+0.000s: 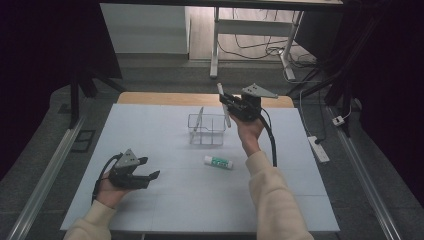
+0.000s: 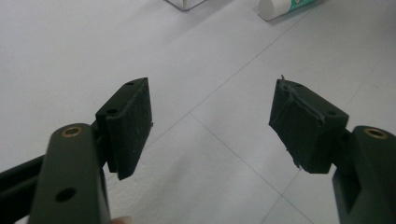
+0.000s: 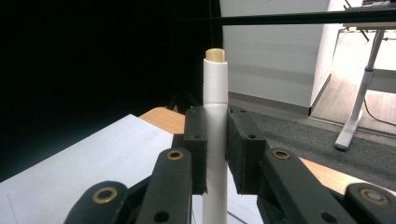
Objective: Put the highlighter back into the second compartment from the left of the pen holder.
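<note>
Right tongs [image 1: 226,106]: held raised over the far side of the tabletop [image 1: 165,200], just beside a clear wire-framed basket [image 1: 206,129]. Clamped between the pads [image 3: 196,149] is a slim white pen [image 3: 215,135], upright in the right gripper view, with its tan tip uppermost.

Left tongs [image 1: 148,169]: held low at the near left of the tabletop, jaws spread wide, nothing between them.

White glue stick [image 1: 218,161] with green label: laid flat on the tabletop, near the basket on its near side, well apart from both tongs.
</note>
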